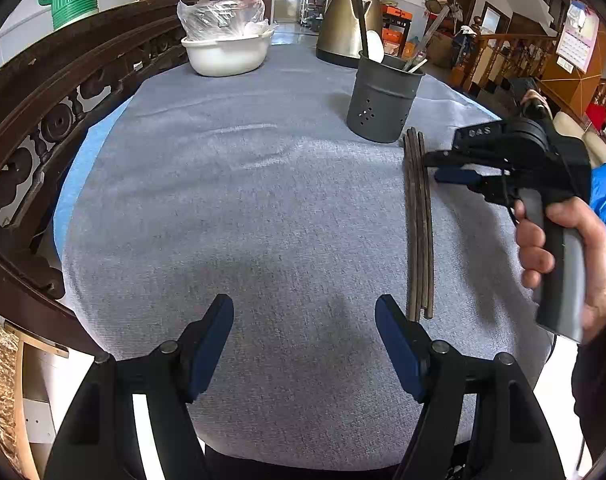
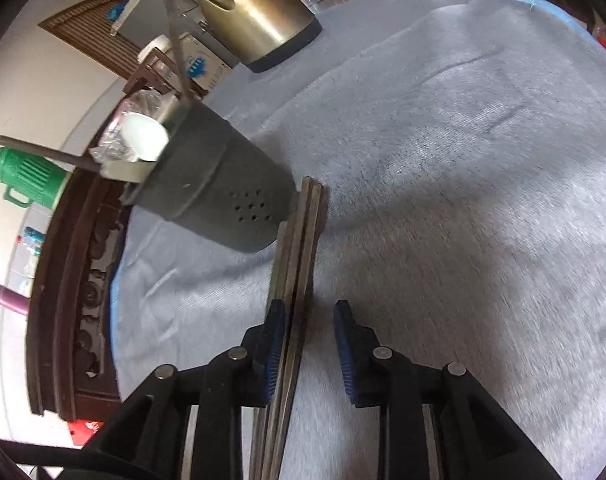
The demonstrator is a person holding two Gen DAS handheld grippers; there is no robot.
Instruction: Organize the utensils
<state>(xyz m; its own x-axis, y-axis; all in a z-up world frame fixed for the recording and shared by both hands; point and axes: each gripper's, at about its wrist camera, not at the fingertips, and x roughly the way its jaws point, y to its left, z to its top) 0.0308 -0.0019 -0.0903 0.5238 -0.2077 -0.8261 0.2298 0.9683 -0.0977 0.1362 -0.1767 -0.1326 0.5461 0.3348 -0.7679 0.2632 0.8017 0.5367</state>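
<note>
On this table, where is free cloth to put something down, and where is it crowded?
The widest bare patch is the cloth between the white basin, the carved wooden rail and the chopsticks. It is crowded by the grey utensil holder, where the right claw reaches the chopsticks.

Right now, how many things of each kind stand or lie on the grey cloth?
Chopsticks, loose on the cloth: 3
Utensil holder: 1
Kettle: 1
Bowl: 1
Total: 6
</note>
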